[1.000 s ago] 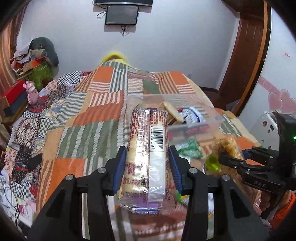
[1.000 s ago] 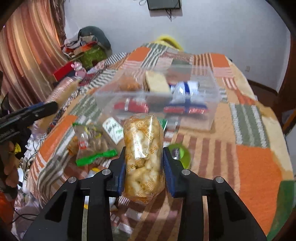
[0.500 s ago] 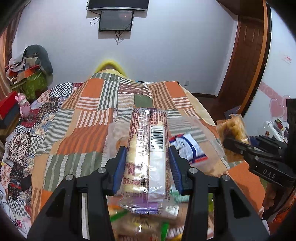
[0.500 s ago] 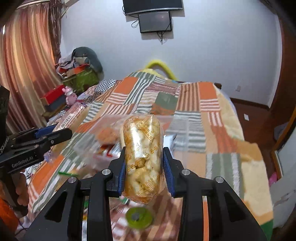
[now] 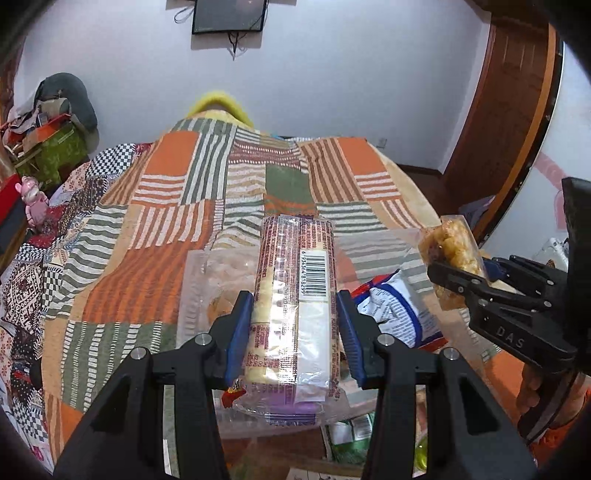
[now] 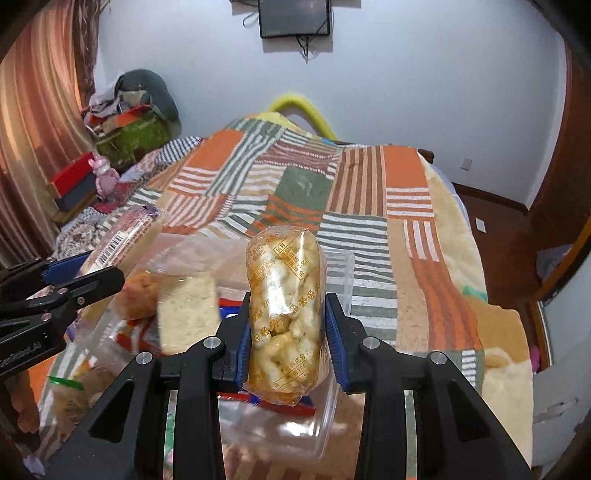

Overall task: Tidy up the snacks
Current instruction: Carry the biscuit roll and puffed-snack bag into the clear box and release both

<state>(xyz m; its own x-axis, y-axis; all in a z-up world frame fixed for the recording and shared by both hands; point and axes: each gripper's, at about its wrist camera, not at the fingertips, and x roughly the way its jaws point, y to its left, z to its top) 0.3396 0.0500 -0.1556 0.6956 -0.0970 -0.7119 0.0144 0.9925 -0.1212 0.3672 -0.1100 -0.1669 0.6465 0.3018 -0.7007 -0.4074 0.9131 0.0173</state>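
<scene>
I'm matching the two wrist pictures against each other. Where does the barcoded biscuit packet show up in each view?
Left wrist view: the barcoded biscuit packet stands at centre, clamped lengthwise between the left gripper's jaws, above the clear plastic box.
Right wrist view: the same packet is at the left edge, sticking up out of the left gripper.
Shared landmark: the wall-mounted screen at top centre.

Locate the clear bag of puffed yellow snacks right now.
Clear bag of puffed yellow snacks: clamped upright in the right gripper, above the clear plastic bin on the patchwork bedspread.
</scene>
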